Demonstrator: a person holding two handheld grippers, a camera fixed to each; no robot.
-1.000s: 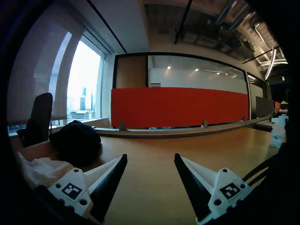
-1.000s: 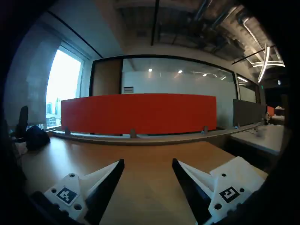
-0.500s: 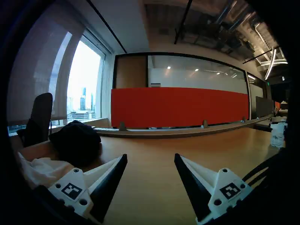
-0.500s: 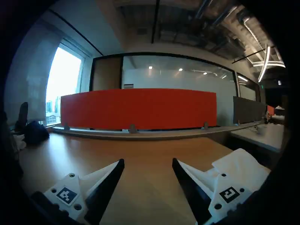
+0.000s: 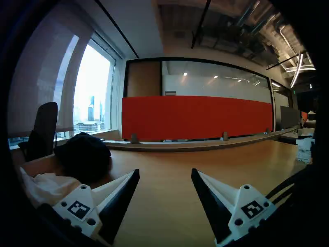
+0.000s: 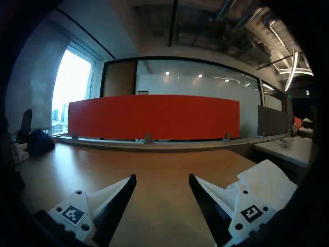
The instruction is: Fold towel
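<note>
Left tongs (image 5: 164, 171) spread wide, hovering low over the wooden tabletop (image 5: 172, 164), nothing between the fingers; a crumpled white towel (image 5: 45, 187) lies at the lower left, just beside the left finger; right behind it sits a dark bundle (image 5: 84, 156), and a black chair (image 5: 43, 129) stands by the window (image 5: 90, 99); a red partition (image 5: 197, 117) runs across the far edge.

Over to the right gripper view: right tongs (image 6: 162, 176) also spread apart, gripping nothing, bare tabletop (image 6: 164, 160) between the tips; a second white towel (image 6: 267, 177) rests near the tabletop's right edge, just behind the right finger, whether touching it I cannot tell; the dark bundle (image 6: 39, 142) sits well off to the left; the red partition (image 6: 154, 117) stands straight ahead.
</note>
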